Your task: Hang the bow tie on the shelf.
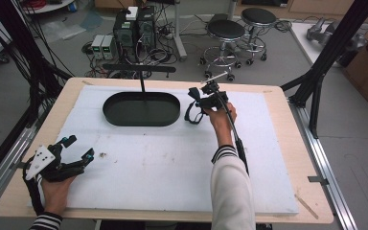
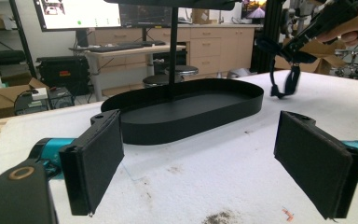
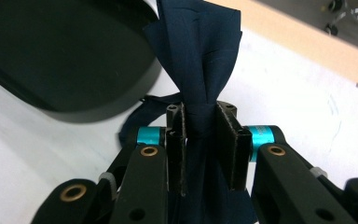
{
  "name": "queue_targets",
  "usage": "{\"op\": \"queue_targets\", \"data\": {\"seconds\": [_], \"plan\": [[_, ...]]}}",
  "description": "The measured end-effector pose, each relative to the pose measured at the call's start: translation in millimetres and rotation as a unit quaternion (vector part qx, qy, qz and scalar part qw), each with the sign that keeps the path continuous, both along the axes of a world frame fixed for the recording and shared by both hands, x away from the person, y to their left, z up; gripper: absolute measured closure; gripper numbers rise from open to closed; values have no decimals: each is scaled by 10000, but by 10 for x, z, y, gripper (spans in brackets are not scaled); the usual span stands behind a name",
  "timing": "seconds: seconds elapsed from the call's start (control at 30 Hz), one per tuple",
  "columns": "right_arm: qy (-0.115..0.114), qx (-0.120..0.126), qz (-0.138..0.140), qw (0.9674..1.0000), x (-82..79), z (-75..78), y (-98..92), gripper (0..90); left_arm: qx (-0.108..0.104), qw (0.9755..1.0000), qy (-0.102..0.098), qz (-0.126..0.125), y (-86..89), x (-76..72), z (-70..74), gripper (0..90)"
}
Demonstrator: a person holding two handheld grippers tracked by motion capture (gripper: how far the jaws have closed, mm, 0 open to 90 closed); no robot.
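Observation:
My right gripper [image 1: 202, 97] is shut on a dark navy bow tie [image 3: 200, 56], held above the white mat just right of the black oval tray [image 1: 141, 109]. The tie's strap [image 1: 190, 116] hangs in a loop below the gripper. In the right gripper view the fabric is pinched between both pads [image 3: 227, 140], and the tray [image 3: 51, 56] lies to the upper left. My left gripper [image 1: 79, 146] rests open at the mat's near left, jaws wide apart with nothing between them. Its own view shows the tray [image 2: 186, 112] ahead and the other gripper with the tie strap [image 2: 284, 84] at upper right.
A thin black post [image 1: 142, 84] with a crossbar [image 1: 139, 68] rises from the tray. The white mat [image 1: 172, 158] covers a wooden table [image 1: 278, 96]. Stools [image 1: 225, 33], computer boxes and cables stand on the floor beyond. A black frame leg [image 1: 326, 57] stands at the right.

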State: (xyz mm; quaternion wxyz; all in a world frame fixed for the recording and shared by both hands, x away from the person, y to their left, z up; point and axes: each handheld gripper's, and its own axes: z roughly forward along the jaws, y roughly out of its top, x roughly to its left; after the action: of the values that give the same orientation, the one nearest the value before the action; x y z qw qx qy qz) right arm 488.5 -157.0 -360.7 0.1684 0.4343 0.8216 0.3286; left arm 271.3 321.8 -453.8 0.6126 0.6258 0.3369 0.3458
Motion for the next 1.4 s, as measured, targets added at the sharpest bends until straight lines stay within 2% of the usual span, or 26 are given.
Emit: {"op": "queue_targets", "data": {"seconds": [0.3,0.33,0.37,0.4,0.43,0.53,0.67,0.8,1.07,1.17,1.2,1.23,1.27,1.4], "plan": [[-350,201,93,9991,-39,92,-24,746,40,10000,3,2,-2,-2,2,160],[-458,306,93,9984,-50,121,-32,746,39,10000,1,3,-2,-2,1,160],[-458,306,93,9984,-50,121,-32,746,35,10000,-3,2,-2,-2,1,160],[-595,377,117,9974,-67,158,-36,746,42,10000,-1,3,-2,-3,1,160],[-595,377,117,9974,-67,158,-36,746,43,10000,-3,4,-3,-3,1,160],[-809,467,129,9955,-96,220,-47,746,37,10000,-3,9,-5,-3,1,160],[-832,561,92,9949,-108,240,-71,746,39,10000,-6,16,-7,-2,0,160],[-974,631,111,9932,-125,274,-84,746,28,10000,-5,8,-10,0,0,160],[-1404,776,235,9868,-184,374,-56,746,25,10000,-5,13,-12,0,0,160],[-1575,899,327,9829,-202,406,-45,746,55,10000,4,11,-11,0,1,160],[-1681,1004,383,9799,-217,429,-39,746,57,10000,7,12,-11,-1,2,160],[-1731,1067,399,9783,-222,440,-36,747,42,10000,6,15,-12,0,1,160],[-1731,1067,399,9783,-222,440,-36,747,52,10000,7,12,-10,0,2,160],[-1864,1189,437,9743,-239,467,-23,747,62,10000,13,13,-12,0,2,160]]}}
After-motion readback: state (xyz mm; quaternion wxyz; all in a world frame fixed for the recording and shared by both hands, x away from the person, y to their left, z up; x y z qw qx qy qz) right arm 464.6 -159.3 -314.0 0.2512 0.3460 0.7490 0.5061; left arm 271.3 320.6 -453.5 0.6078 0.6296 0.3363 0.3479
